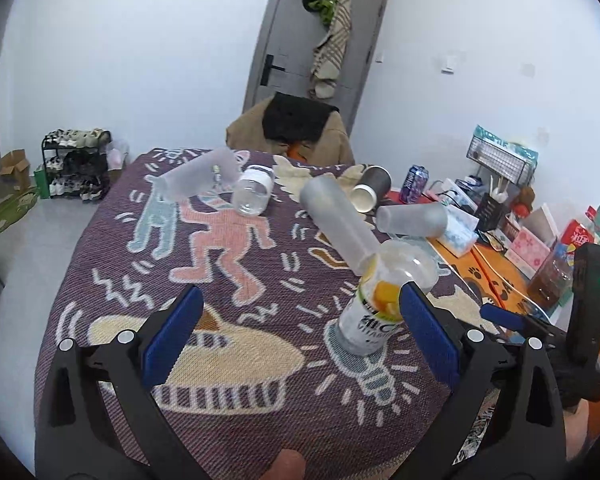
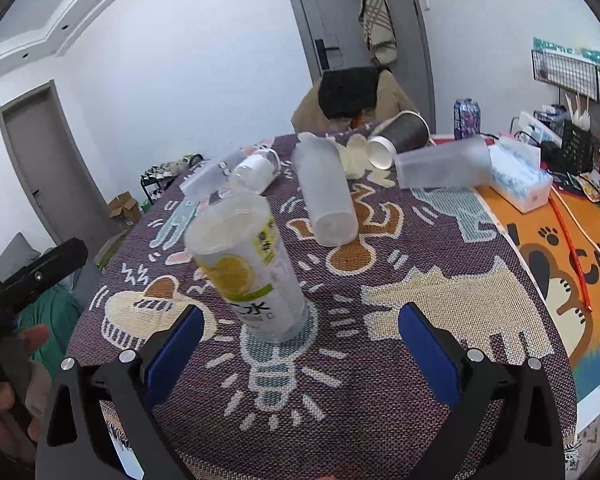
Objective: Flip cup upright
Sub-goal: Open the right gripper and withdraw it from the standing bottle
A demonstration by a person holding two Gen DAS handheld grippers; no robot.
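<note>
Clear plastic with a lemon-slice label, the cup [image 2: 246, 264] stands mouth up on the light-bulb figure of the purple woven cloth [image 2: 380, 380], leaning slightly in both fisheye views. It sits just ahead of the right gripper [image 2: 300, 344], whose blue-padded jaws are spread wide and touch nothing; in the left wrist view the same cup [image 1: 380, 304] lies just beside the inner face of the right-hand finger of the left gripper [image 1: 300, 328], which is equally wide and empty. Behind the cup a frosted tumbler [image 2: 326, 192] lies on its side, its closed base towards the cup. Farther back lie a second frosted tumbler [image 2: 444, 162], a dark paper cup [image 2: 400, 136], a clear jar [image 2: 256, 170] and another frosted tumbler [image 1: 200, 180], all tipped over. A purple can [image 2: 467, 118] and a tissue box [image 2: 520, 178] stand on the orange mat [image 2: 540, 240] to the right.
</note>
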